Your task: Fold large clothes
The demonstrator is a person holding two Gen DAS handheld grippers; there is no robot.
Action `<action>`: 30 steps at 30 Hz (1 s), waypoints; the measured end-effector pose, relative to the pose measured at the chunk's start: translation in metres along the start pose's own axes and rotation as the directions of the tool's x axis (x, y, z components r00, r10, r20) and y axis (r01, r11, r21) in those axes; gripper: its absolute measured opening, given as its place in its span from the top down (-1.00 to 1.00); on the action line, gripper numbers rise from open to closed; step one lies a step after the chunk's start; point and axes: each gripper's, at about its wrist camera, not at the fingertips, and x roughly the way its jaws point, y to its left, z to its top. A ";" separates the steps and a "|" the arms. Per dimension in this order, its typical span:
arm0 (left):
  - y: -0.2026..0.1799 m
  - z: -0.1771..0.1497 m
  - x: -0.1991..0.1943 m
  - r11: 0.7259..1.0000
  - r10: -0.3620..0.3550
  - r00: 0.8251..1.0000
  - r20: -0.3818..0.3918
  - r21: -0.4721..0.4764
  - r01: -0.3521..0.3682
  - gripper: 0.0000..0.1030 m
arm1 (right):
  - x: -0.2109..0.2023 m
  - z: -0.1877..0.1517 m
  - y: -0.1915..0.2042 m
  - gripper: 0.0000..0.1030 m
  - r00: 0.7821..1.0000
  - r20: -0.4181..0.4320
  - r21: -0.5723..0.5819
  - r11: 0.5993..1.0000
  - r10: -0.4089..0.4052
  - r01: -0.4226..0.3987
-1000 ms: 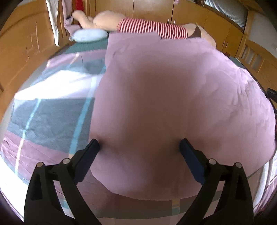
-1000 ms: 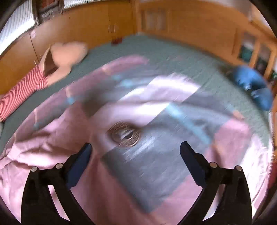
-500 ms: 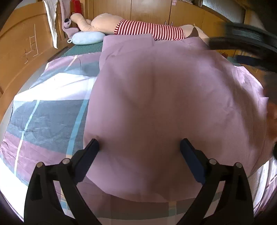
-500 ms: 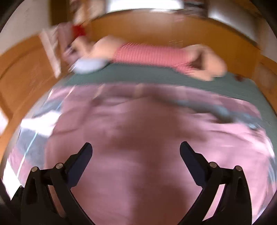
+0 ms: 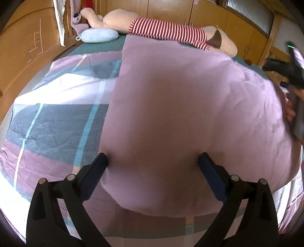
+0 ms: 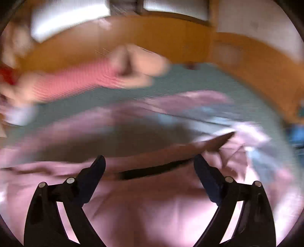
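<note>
A home bedroom. A bed [image 5: 98,49] with a teal cover fills both views, spread with a checked pink, grey and white sheet [image 5: 47,121]. Along its far edge lie a long plush toy in a red-striped shirt [image 5: 167,30] and a small pale blue pillow [image 5: 98,36]. Wooden wardrobe doors [image 5: 171,9] and honey-coloured panelling [image 5: 24,47] close in the bed, with a window [image 5: 250,13] at the far right.

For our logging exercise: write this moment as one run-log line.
task: fold large clothes | pink sheet: folded over plaid side on bed | left gripper: open, empty | right gripper: open, view blurred
</note>
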 end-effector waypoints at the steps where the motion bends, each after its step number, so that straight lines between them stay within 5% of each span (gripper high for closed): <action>1: -0.002 0.001 -0.003 1.000 -0.005 1.000 0.016 0.005 0.005 -0.92 | -0.018 -0.009 0.000 -0.88 0.998 0.009 -0.033 0.997 0.064 -0.064; 5: -0.008 0.000 -0.003 1.000 -0.003 1.000 0.019 0.020 0.003 -0.92 | -0.026 -0.045 -0.023 -0.97 0.997 -0.080 -0.156 0.988 -0.010 -0.003; 6: -0.008 -0.001 -0.001 1.000 0.001 1.000 0.014 0.022 -0.002 -0.92 | -0.012 -0.051 -0.050 -0.97 0.987 -0.133 -0.135 0.988 -0.093 0.075; 9: -0.011 -0.002 0.001 1.000 0.008 1.000 0.020 0.030 -0.008 -0.92 | -0.013 -0.055 -0.131 -0.97 0.979 -0.152 0.097 0.983 -0.139 0.155; 11: -0.012 -0.002 -0.001 1.000 0.012 1.000 0.023 0.025 -0.013 -0.92 | -0.047 -0.063 -0.149 -0.97 0.992 -0.074 0.163 0.980 -0.103 0.114; 14: -0.014 -0.002 -0.005 1.000 -0.006 0.999 0.042 0.026 0.005 -0.92 | -0.093 -0.094 -0.130 -0.97 0.999 0.014 0.064 0.997 0.040 -0.041; 18: -0.021 -0.005 -0.005 0.999 0.007 0.999 0.047 0.054 -0.009 -0.92 | -0.073 -0.126 -0.132 -0.97 0.987 -0.159 0.030 1.000 0.002 0.003; 22: -0.024 -0.007 -0.004 0.998 0.013 0.999 0.049 0.064 -0.016 -0.92 | -0.062 -0.131 -0.184 -0.97 0.972 -0.229 0.275 0.954 -0.060 0.124; 25: -0.027 -0.006 -0.009 0.997 0.006 0.998 0.060 0.070 -0.010 -0.91 | -0.087 -0.125 -0.163 -0.97 0.988 -0.138 0.192 0.976 -0.073 0.099; 28: -0.040 -0.009 -0.018 0.993 -0.052 0.996 0.075 0.112 0.043 -0.90 | -0.105 -0.127 -0.105 -0.97 0.995 -0.081 -0.022 0.998 0.063 -0.065; 30: -0.055 -0.014 -0.023 0.982 -0.097 0.993 0.065 0.169 0.085 -0.90 | -0.108 -0.141 -0.062 -0.97 0.984 -0.127 -0.201 0.968 0.126 -0.150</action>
